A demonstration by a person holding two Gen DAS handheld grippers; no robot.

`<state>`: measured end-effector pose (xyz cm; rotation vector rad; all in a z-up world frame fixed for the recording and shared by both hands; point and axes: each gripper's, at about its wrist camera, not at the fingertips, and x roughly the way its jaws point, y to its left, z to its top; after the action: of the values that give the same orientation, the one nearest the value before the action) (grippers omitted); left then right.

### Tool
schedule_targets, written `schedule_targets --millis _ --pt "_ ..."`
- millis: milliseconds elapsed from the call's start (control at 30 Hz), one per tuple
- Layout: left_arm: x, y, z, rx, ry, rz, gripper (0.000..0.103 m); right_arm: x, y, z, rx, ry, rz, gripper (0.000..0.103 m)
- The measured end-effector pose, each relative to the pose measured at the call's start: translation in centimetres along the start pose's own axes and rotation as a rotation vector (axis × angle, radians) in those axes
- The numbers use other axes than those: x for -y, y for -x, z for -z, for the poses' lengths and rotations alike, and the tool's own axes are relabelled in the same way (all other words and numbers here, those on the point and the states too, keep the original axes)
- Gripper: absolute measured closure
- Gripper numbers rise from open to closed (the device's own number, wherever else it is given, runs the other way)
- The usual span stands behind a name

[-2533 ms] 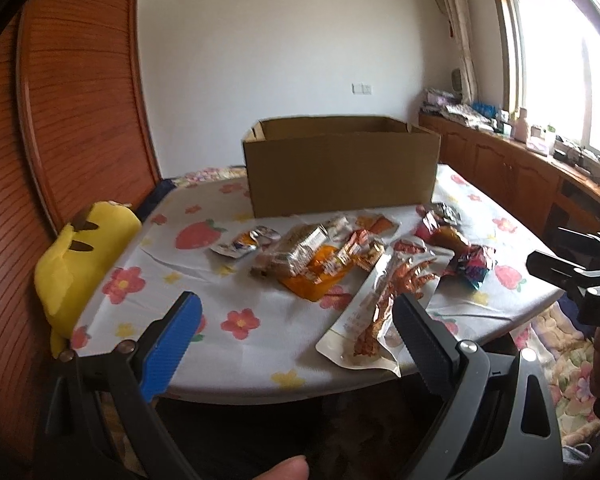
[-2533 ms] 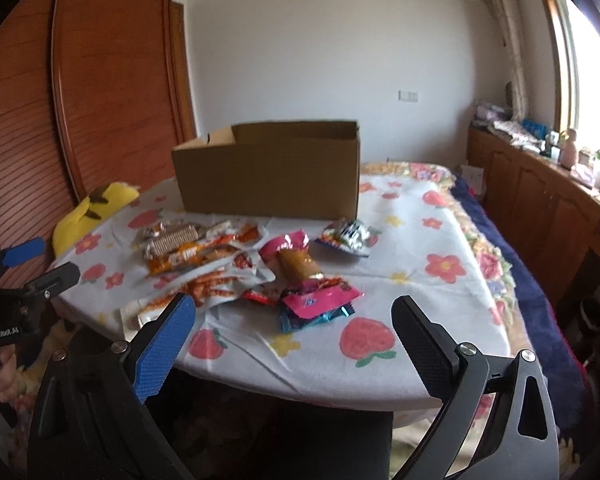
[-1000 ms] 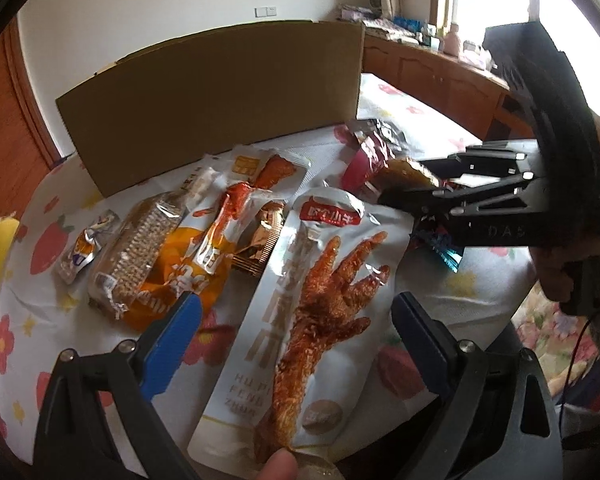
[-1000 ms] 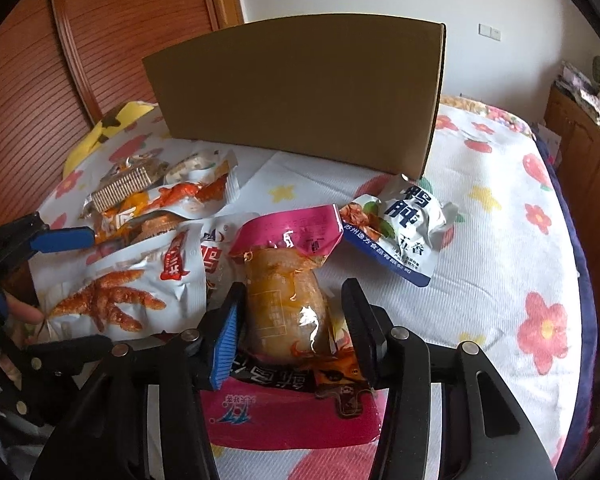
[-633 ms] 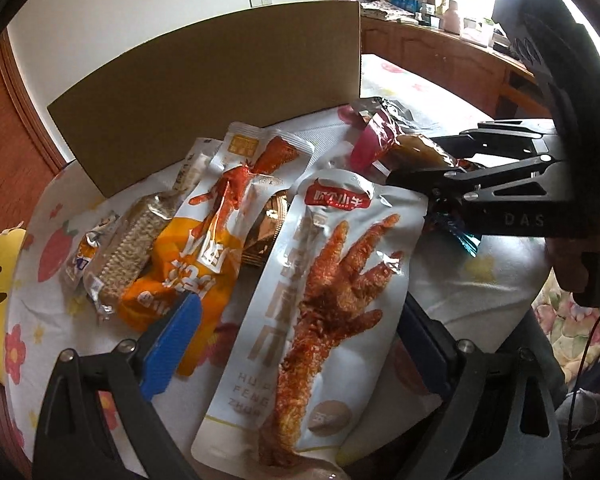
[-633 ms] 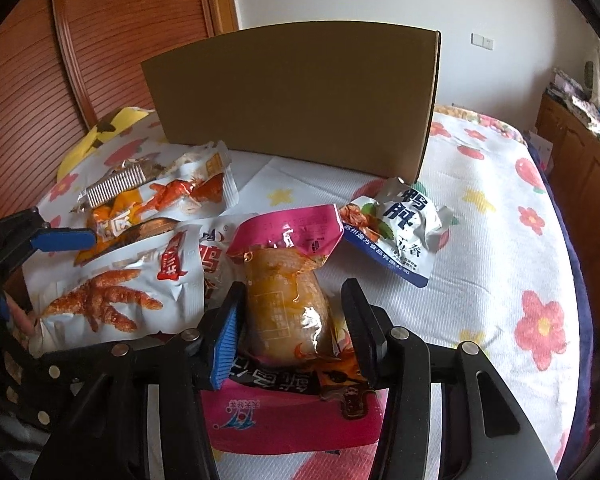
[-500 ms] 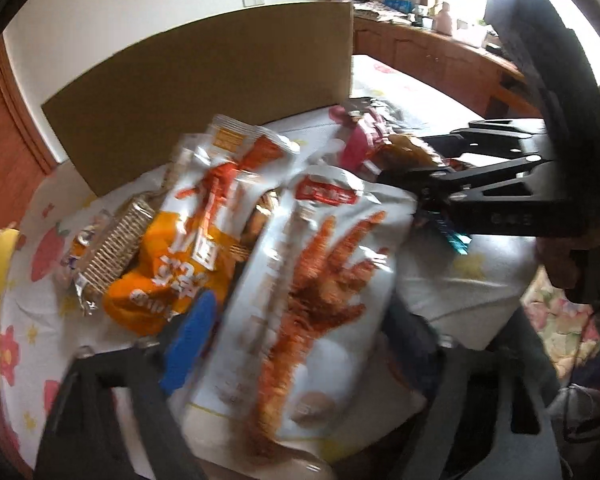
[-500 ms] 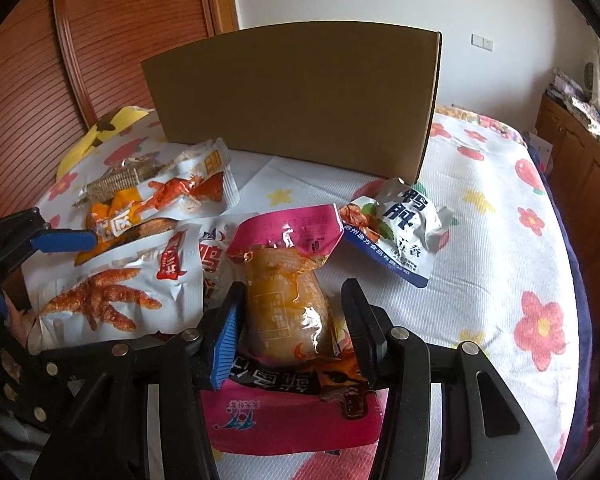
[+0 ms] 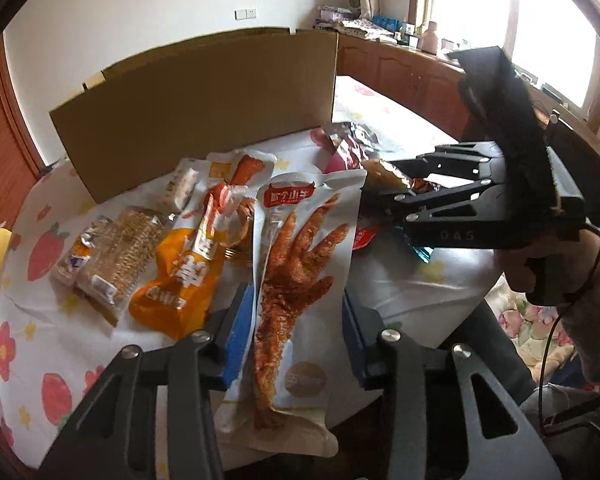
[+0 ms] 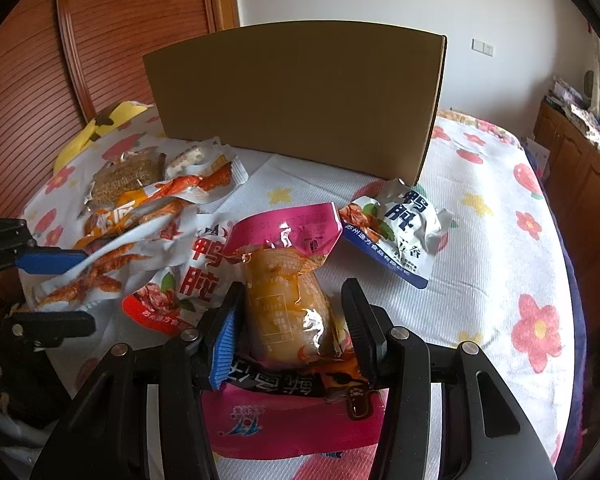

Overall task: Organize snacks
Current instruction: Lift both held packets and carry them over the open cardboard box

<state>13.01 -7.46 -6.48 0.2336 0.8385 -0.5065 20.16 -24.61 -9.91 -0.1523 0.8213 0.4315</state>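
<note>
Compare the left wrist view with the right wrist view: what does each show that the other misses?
Left wrist only: the person's hand holding the right tongs, and the bright window.

Right wrist only: the silver-and-blue packet lying alone right of the pile, and the pink-topped pouch between the right tongs' pads.

Both: the cardboard box, the chicken-foot packet with the left tongs closing around it, and the flowered tablecloth.

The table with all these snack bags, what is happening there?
A person is sorting snacks with a gripper in each hand. The left gripper is closing around the chicken-foot pouch. The right gripper is clamped on the pink-topped pouch. The other bags lie on the table before the cardboard box.
</note>
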Motion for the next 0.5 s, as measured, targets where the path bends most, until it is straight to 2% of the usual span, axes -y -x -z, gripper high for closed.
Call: schedule_targets --millis 333,400,500 --pt "-1.6 3.1 -1.4 0.079 0.042 -0.005 0.063 -0.2 -0.2 -0.1 -0.001 0.006 0.007 0.054" --pt "-1.9 3.3 -1.7 0.093 0.049 -0.008 0.062 -0.1 -0.2 -0.2 -0.002 0.001 0.012 0.059" --pt "-2.2 3.2 -1.8 0.103 0.056 -0.019 0.062 0.1 0.0 -0.3 -0.002 -0.008 0.014 0.062"
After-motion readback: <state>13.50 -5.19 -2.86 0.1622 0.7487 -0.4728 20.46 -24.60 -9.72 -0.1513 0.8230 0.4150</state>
